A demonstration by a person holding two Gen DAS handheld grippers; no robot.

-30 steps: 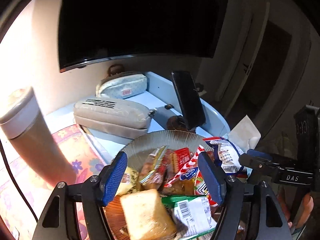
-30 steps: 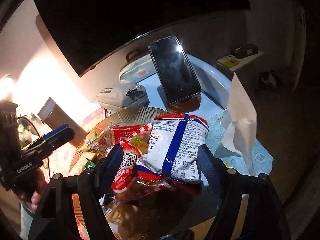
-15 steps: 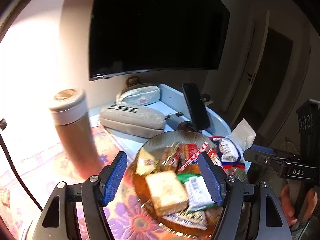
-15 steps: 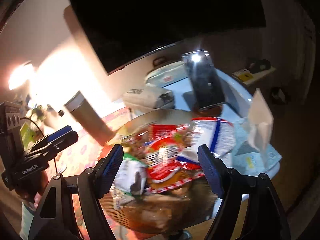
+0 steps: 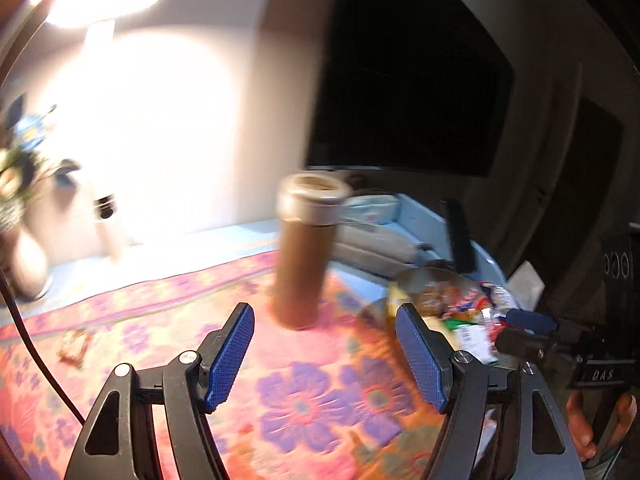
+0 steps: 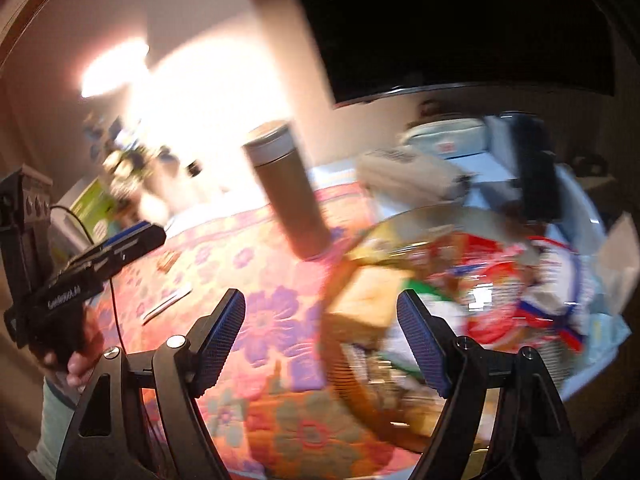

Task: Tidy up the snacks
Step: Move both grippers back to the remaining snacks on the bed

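Glassy amber round plate (image 6: 404, 216) heaped with wrapped snacks (image 6: 500, 280), right of the tall brown steel tumbler (image 6: 288, 200) | my left tool (image 5: 324, 356) and right tool (image 6: 320, 338) both spread, empty, over the floral-cloth desk (image 5: 312, 400) left of that plate | I judge I'm scouting clear sorting space.

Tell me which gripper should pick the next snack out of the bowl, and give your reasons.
Right, probably. The right gripper is open and empty, with the snack bowl just beyond its right finger. The left gripper, also open and empty, faces the floral cloth, bowl further off.
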